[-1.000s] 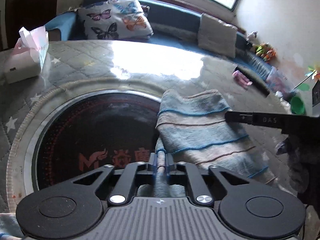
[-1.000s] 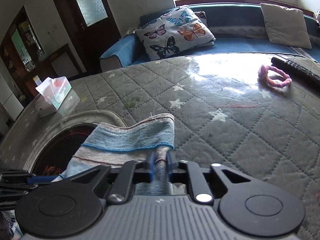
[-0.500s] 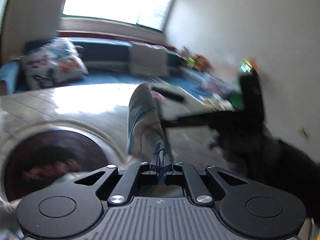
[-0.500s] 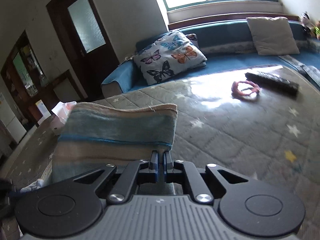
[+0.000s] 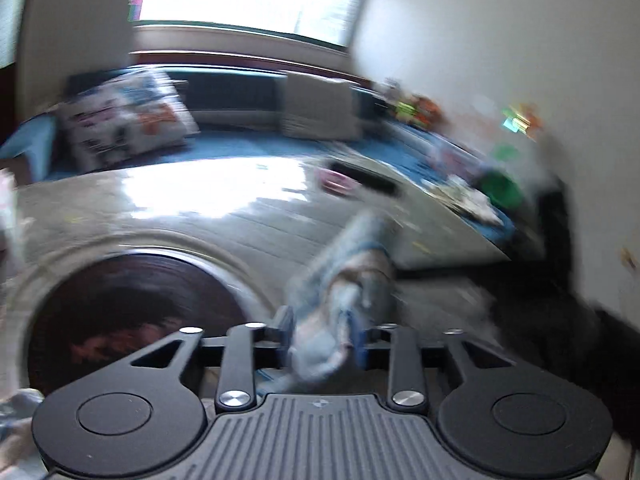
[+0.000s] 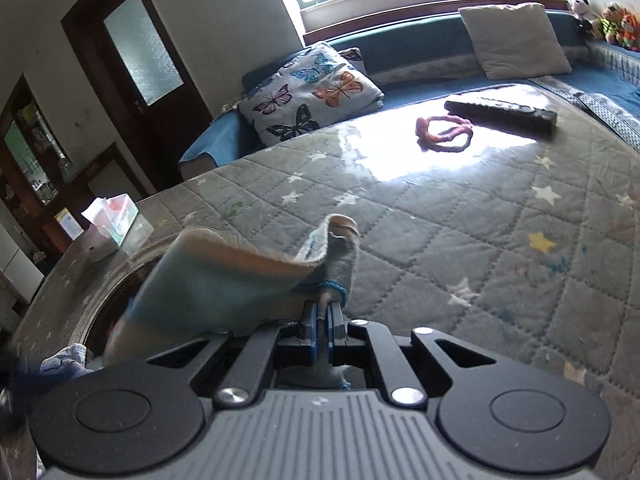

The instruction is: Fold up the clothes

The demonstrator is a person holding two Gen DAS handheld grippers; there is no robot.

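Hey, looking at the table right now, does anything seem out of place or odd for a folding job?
Mostly stray items: a pink hair tie and a black remote lie on the quilted table cover, away from the striped cloth. The left gripper has just been opening with bunched cloth between its pads; the right gripper clamps it.

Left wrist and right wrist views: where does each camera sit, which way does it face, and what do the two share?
Left wrist: on the left tool, looking down its just-opened fingers over the grey quilted star-print table cover toward the window; blurred striped blue-and-beige towel between its pads.
Right wrist: on the right tool, facing the sofa and dark door, shut on the same towel.
Shared: towel, table cover, butterfly-print cushion, pink fabric ring, black remote control.
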